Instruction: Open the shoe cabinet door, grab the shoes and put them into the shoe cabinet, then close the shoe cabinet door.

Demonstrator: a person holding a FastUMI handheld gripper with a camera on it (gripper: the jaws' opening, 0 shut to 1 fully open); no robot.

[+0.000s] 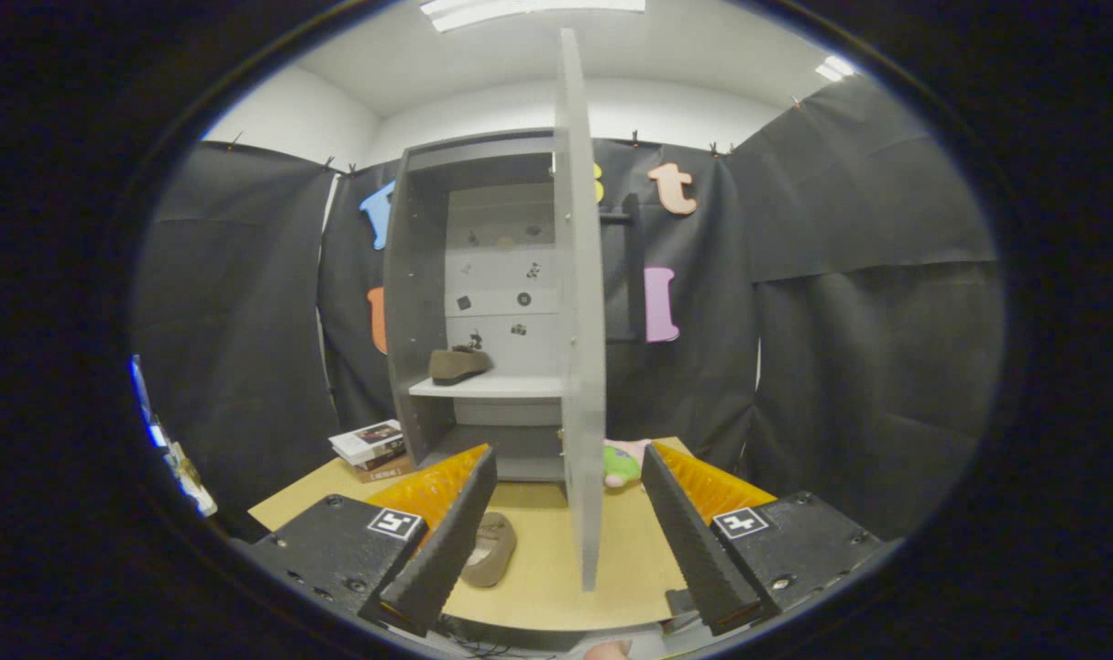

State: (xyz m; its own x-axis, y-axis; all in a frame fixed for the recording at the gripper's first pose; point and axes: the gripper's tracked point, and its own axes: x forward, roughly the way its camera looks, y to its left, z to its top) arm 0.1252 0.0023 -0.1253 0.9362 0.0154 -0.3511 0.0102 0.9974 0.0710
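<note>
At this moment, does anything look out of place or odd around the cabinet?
Only what the unfinished task explains: one brown shoe sits on the cabinet shelf, its mate still lies on the table by the open gripper. The door stands open. Nothing spilled or damaged.

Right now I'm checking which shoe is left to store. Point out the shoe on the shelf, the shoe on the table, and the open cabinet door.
shoe on the shelf (458, 365), gripper view, its upper.
shoe on the table (492, 552), gripper view, its opening, beside the gripper (567, 541), fingers open.
cabinet door (582, 367), gripper view, its edge.
</note>
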